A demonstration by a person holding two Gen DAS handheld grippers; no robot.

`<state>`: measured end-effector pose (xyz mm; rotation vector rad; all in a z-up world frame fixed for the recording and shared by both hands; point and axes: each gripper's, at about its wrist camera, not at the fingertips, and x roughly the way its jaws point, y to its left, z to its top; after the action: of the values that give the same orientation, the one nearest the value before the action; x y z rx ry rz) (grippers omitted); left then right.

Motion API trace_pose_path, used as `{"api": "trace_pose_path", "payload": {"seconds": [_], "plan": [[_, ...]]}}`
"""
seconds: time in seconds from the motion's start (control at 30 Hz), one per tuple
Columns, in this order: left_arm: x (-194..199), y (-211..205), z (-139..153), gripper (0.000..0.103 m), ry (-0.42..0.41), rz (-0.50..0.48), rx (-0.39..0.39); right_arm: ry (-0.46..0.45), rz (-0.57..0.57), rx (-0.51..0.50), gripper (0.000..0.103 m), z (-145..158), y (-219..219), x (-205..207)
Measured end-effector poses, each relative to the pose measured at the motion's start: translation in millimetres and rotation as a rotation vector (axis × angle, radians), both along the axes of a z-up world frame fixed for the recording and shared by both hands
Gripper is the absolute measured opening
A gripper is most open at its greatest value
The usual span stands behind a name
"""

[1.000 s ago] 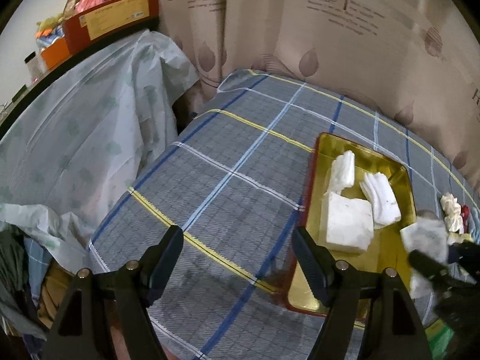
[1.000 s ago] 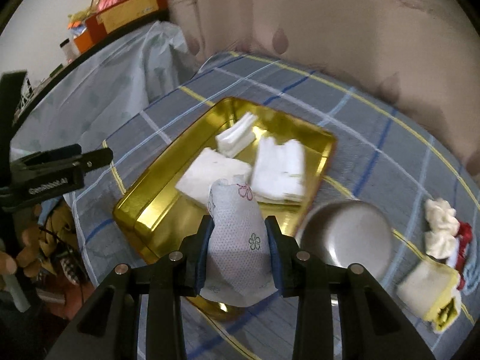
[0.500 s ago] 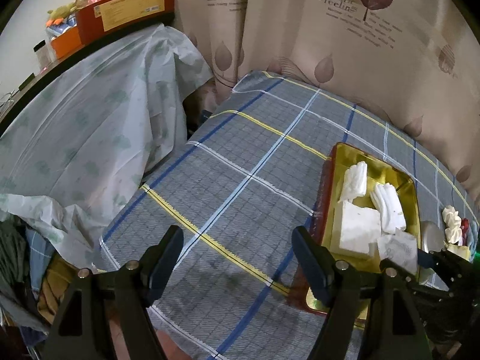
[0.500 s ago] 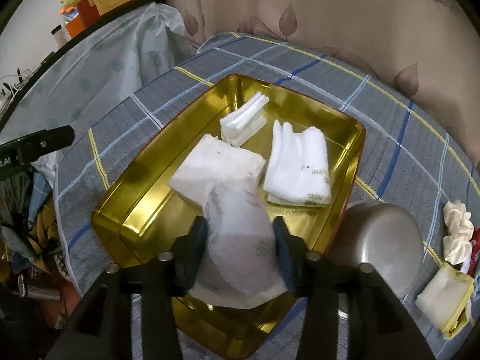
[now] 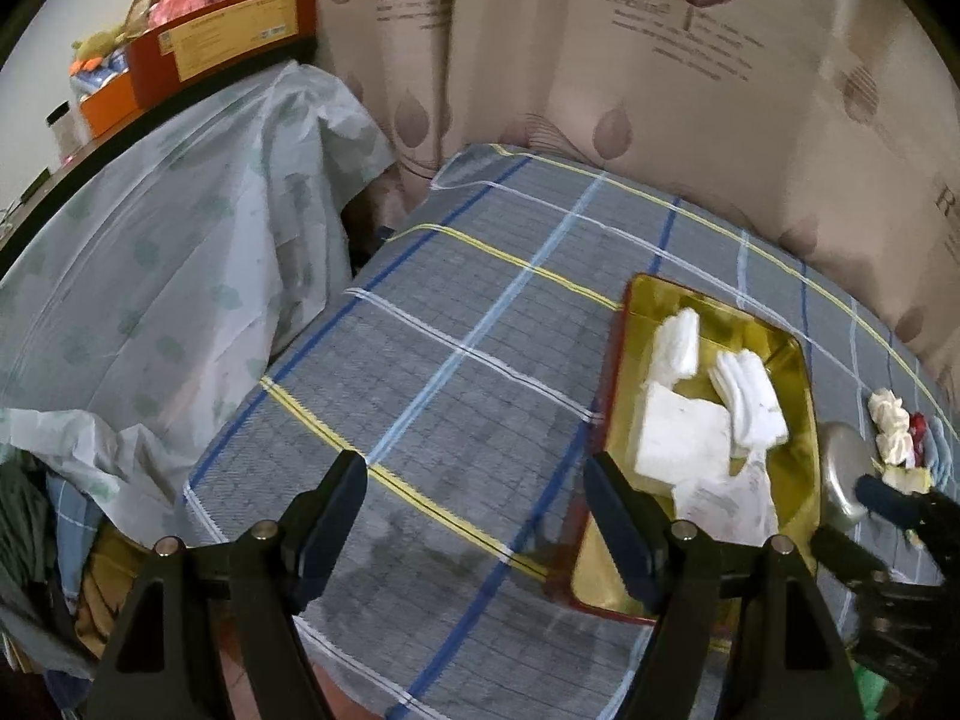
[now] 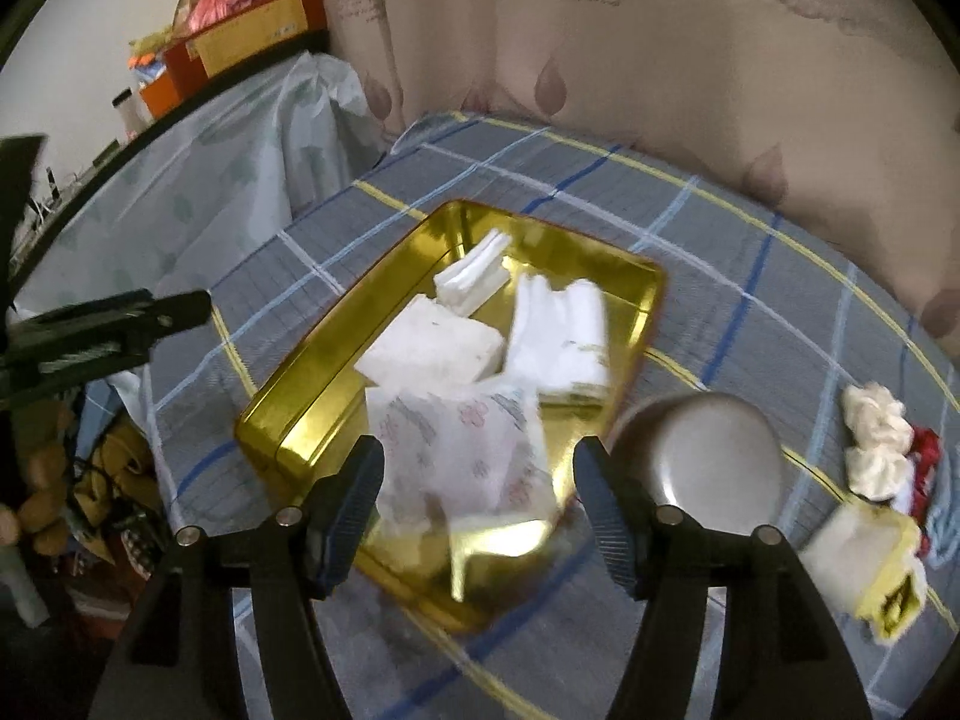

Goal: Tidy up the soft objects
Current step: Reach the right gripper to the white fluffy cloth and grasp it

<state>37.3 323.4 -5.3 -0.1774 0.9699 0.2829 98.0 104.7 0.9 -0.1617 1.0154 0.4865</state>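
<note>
My right gripper (image 6: 477, 492) has its jaws spread wide, with nothing between the pads. The printed pouch (image 6: 462, 450) lies loose in the near end of the gold tray (image 6: 300, 420), slumped against the near rim and overlapping the flat white pad (image 6: 429, 345). Beyond that pad I see a small folded stack (image 6: 474, 276) toward the far end and a folded white cloth (image 6: 561, 339) along the right wall. Those four pieces fill most of the tray floor; the bare gold I can make out is a strip along the left wall and a patch at the near right corner.

Just right of the tray, nearly touching its rim, sits a grey dome (image 6: 699, 447). Further right, near the table edge, lie crumpled white cloths (image 6: 873, 438) on something red, and a yellow-wrapped pack (image 6: 864, 564) just nearer me.

My left gripper (image 5: 474, 516) is also wide open and empty, hovering over the near edge of the checked tablecloth (image 5: 456, 348). From this side the cloth left of the tray (image 5: 615, 360) is a broad bare stretch running to the curtain (image 5: 600, 90) at the back and dropping off at the left edge beside a draped sheet (image 5: 180, 252).
</note>
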Motion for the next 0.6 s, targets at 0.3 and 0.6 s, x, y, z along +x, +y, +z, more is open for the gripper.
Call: {"api": "trace_pose_path", "payload": {"seconds": [0.3,0.6], "plan": [[1,-45,0,0.077,-0.004,-0.118,0.037,-0.04,-0.115,0.005,0.063,43,-93,-32],[1,-98,-8,0.077,0.003,-0.282,0.035,-0.08,-0.35,-0.113,0.069,37,-227,-52]]}}
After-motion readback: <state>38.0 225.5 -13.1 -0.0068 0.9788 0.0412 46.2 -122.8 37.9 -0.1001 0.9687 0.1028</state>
